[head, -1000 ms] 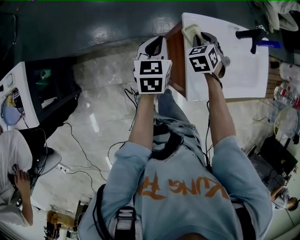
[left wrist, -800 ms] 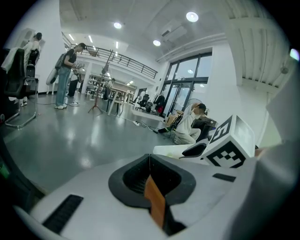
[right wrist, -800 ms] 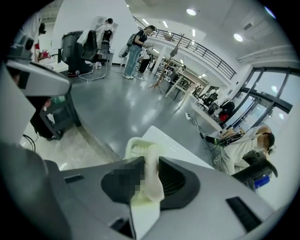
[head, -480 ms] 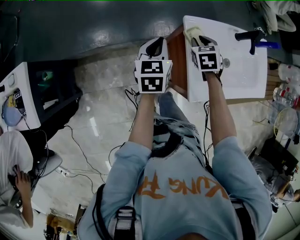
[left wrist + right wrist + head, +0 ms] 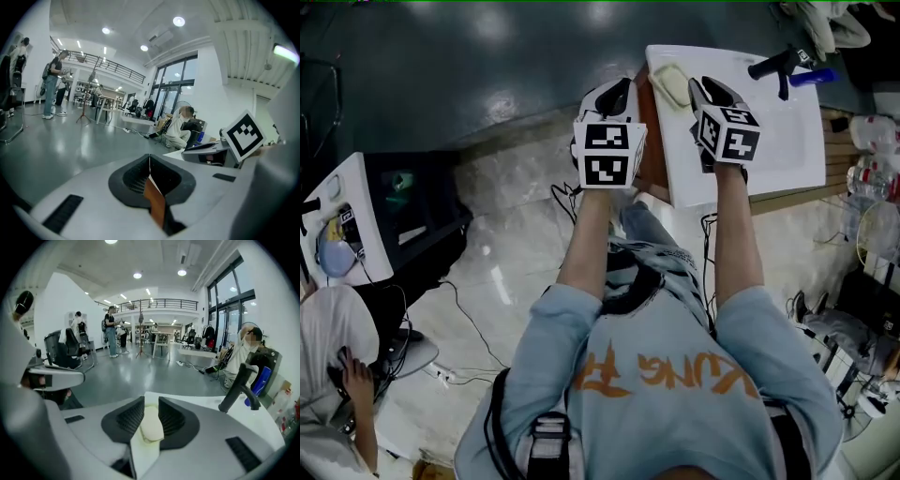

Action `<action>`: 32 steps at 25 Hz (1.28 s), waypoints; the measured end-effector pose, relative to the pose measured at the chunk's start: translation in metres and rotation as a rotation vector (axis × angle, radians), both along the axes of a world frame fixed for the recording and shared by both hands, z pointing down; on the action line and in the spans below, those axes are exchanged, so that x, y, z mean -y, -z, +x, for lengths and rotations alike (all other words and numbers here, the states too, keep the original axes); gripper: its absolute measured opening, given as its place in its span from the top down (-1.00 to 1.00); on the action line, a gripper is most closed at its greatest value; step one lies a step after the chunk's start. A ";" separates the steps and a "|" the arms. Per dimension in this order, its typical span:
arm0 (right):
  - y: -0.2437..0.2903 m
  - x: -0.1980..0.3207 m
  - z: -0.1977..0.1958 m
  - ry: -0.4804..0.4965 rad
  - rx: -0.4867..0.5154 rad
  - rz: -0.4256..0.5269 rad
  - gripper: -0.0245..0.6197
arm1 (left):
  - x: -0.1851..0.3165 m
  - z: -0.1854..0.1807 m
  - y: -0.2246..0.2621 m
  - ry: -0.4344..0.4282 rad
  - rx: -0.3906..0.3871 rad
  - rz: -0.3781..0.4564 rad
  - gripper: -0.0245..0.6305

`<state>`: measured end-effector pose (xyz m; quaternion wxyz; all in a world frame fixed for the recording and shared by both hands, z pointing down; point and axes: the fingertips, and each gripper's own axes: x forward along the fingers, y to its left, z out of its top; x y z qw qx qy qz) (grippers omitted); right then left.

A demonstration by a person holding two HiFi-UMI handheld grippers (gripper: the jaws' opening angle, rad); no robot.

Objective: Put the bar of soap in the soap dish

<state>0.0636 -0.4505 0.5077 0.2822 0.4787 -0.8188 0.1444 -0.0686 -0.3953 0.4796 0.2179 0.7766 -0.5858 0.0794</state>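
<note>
A pale oval bar of soap (image 5: 669, 84) lies flat on the near left corner of the white sink (image 5: 769, 141). A yellowish rim shows round its base, and I cannot tell whether that is a dish. My right gripper (image 5: 708, 89) hovers just right of it. In the right gripper view the soap (image 5: 151, 423) shows through the narrow gap of my right gripper (image 5: 149, 404), resting on the white surface ahead. My left gripper (image 5: 614, 94) is held left of the sink over the floor. In its own view my left gripper (image 5: 150, 161) has its jaws closed together on nothing.
A black tap lever (image 5: 778, 64) and a blue object (image 5: 814, 77) stand at the sink's far side. The brown cabinet side (image 5: 645, 141) runs between the two grippers. Cables trail on the floor (image 5: 487, 253), and clutter stands to the right (image 5: 872, 141).
My right gripper has shifted right, away from the soap, which stays on the sink corner. The head view has tilted. The left gripper has held its place.
</note>
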 end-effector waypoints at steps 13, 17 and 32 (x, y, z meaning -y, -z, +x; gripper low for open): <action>0.127 -0.013 0.038 -0.117 0.289 0.245 0.77 | 0.018 0.038 0.106 -0.112 0.067 0.221 0.86; 0.165 -0.024 0.034 -0.100 0.362 0.326 0.82 | 0.019 0.039 0.149 -0.108 0.085 0.344 0.86; 0.202 -0.039 0.053 -0.171 0.302 0.479 0.83 | 0.013 0.046 0.188 -0.145 0.128 0.457 0.86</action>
